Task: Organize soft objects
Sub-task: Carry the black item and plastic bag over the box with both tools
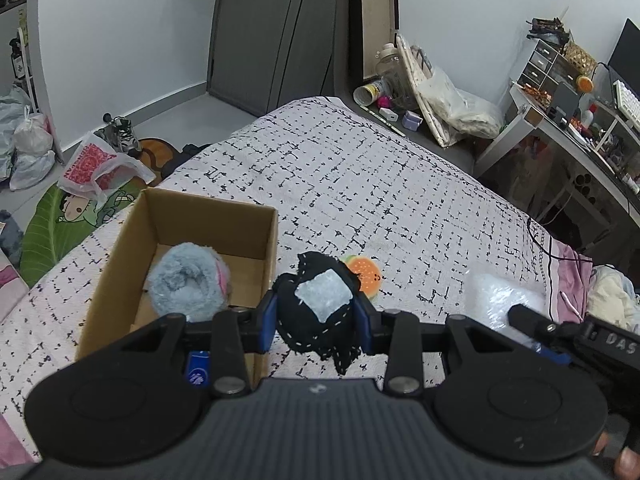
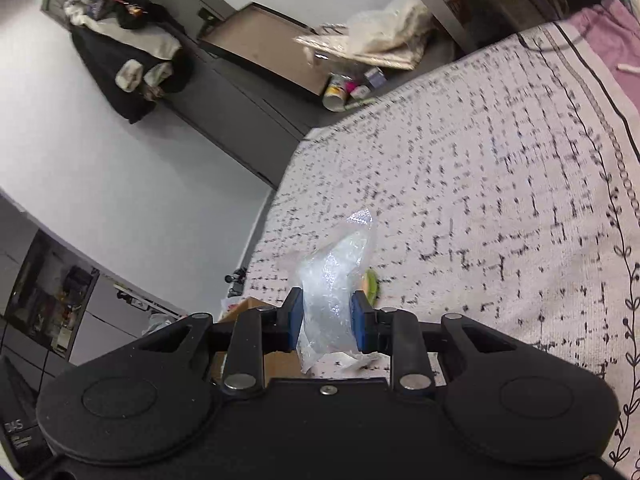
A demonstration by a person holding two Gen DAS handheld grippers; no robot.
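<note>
My left gripper [image 1: 316,316] is shut on a black plush toy [image 1: 308,320] with a pale patch, held just right of an open cardboard box [image 1: 208,208] on the bed. A fluffy blue soft object [image 1: 188,284] lies inside the box. A small burger plush [image 1: 364,274] lies on the bed behind the black toy. My right gripper [image 2: 326,324] is shut on a clear bubble-wrap bag [image 2: 334,280], held above the bed; the bag also shows in the left wrist view [image 1: 500,300]. The box corner [image 2: 248,308] peeks out at its left.
The bed has a white bedspread [image 1: 360,168] with black marks. Plastic bags [image 1: 96,168] and a green mat lie on the floor to the left. A cluttered desk [image 1: 568,120] stands at the right. Bottles and bags [image 1: 400,92] sit beyond the bed's far end.
</note>
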